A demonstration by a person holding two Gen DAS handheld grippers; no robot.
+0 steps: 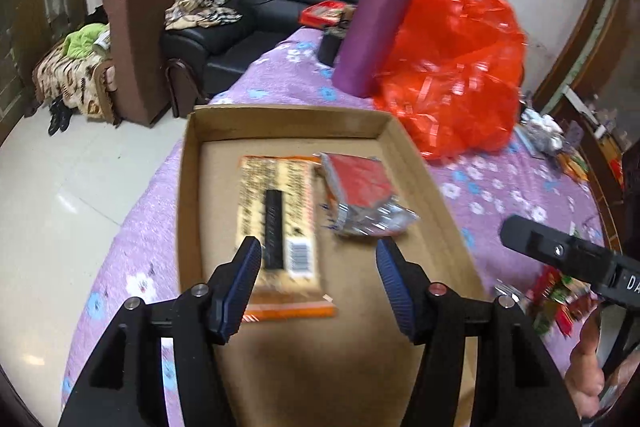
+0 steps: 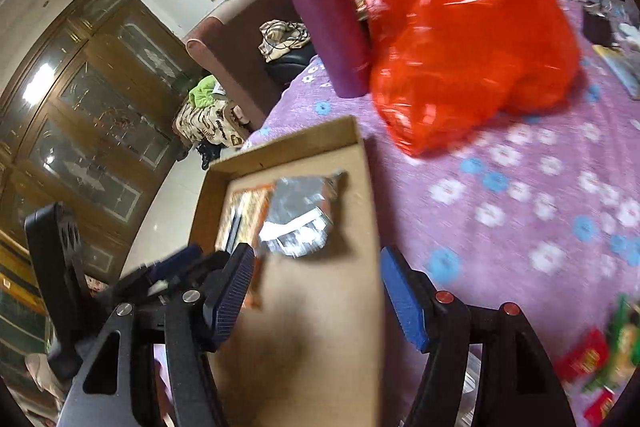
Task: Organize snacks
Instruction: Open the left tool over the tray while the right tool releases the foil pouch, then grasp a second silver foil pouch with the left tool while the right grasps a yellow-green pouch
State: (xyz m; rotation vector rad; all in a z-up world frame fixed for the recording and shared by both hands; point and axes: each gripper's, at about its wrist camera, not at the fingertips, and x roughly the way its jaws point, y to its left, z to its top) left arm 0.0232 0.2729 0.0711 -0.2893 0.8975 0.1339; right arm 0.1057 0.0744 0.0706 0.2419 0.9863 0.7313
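Your left gripper over cardboard tray, jaws apart, nothing between pads. Orange flat packet lies in tray's left half, barcode side up. Red-and-silver packet just right of it, overlapping its top corner. Your right gripper over tray's near right part, jaws wide, empty. Purple tube and red plastic bag behind tray on flowered purple cloth. More snack packets far right, blurred.

Blurred, perhaps snack packets, edge-cut
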